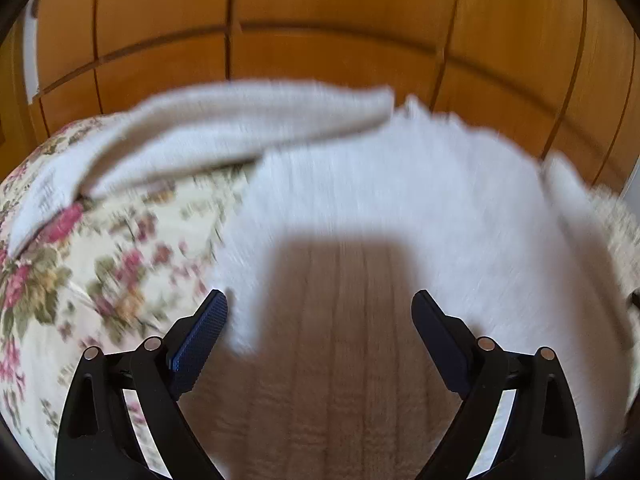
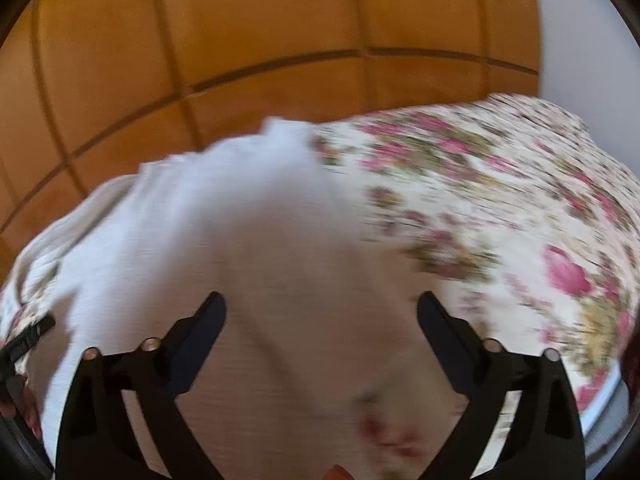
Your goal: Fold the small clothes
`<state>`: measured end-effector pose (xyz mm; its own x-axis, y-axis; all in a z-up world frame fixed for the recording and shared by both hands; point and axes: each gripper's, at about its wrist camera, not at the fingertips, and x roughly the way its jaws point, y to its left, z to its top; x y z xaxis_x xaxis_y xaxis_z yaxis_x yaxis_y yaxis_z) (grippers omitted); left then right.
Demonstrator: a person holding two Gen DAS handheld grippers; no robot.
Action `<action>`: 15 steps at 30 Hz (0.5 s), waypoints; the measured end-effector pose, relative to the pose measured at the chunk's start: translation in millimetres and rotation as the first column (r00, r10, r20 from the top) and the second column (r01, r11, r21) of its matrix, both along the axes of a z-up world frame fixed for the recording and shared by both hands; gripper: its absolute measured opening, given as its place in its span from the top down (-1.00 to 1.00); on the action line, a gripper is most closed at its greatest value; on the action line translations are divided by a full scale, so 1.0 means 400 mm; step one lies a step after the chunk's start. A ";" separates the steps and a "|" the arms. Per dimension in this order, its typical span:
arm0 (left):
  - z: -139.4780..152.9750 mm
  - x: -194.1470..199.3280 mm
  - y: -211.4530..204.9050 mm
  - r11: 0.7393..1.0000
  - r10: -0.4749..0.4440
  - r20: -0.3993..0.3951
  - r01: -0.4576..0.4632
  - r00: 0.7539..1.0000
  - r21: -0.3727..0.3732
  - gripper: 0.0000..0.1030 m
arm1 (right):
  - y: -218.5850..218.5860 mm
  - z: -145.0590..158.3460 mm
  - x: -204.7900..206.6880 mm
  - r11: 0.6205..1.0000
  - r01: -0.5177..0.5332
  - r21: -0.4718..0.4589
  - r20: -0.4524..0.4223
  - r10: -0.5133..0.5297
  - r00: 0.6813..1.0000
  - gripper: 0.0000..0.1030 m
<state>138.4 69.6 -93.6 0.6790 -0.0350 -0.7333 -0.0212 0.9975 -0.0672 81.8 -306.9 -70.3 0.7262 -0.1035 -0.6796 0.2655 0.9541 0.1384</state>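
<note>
Left wrist view: you see one white garment point(image 1: 400, 200) on one floral bedspread point(image 1: 100, 280), with a wooden wardrobe point(image 1: 320, 20) behind. Your left gripper point(image 1: 320, 312) is spread wide and grips nothing. The garment lies under and ahead of it, one sleeve point(image 1: 224, 128) reaching to 10 o'clock.

Right wrist view: one garment point(image 2: 240, 220), blurred, one bedspread point(image 2: 500, 200). Your right gripper point(image 2: 322, 312) is spread wide, empty; the garment lies beneath it, extending to 11 o'clock.
</note>
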 end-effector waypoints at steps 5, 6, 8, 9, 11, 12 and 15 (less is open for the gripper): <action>-0.011 0.015 -0.012 0.999 -0.014 -0.017 0.014 1.000 0.032 -0.88 | -0.062 -0.059 -0.008 0.999 -0.007 0.036 -0.098 0.011 0.995 -0.24; -0.012 0.017 -0.013 1.000 -0.016 -0.018 0.016 1.000 0.024 -0.90 | -0.054 -0.059 -0.012 0.999 -0.028 0.027 -0.085 0.030 0.996 -0.12; -0.018 0.030 -0.002 1.000 -0.020 -0.022 0.020 1.000 0.009 -0.92 | -0.032 -0.053 -0.016 0.995 -0.095 0.010 -0.079 0.095 0.992 0.65; -0.018 0.033 0.002 1.000 -0.020 -0.021 0.020 1.000 0.002 -0.92 | -0.023 -0.049 -0.015 0.993 -0.119 0.000 -0.084 0.119 0.989 0.73; -0.023 0.036 0.001 1.000 -0.019 -0.020 0.019 1.000 0.008 -0.92 | -0.014 -0.030 -0.011 0.990 -0.136 -0.049 -0.092 0.131 0.987 0.75; -0.023 0.035 0.000 1.000 -0.018 -0.019 0.018 1.000 0.014 -0.92 | -0.020 -0.020 -0.008 0.989 -0.139 -0.059 -0.088 0.133 0.987 0.75; -0.019 0.018 -0.008 1.000 -0.019 -0.017 0.019 1.000 0.018 -0.92 | -0.070 0.011 -0.009 0.993 -0.094 -0.067 -0.068 0.090 0.994 0.76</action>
<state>145.5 66.3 -101.2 0.6658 -0.0345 -0.7453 -0.0035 0.9988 -0.0493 78.4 -335.0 -65.8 0.6896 -0.0869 -0.7189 0.1821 0.9817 0.0560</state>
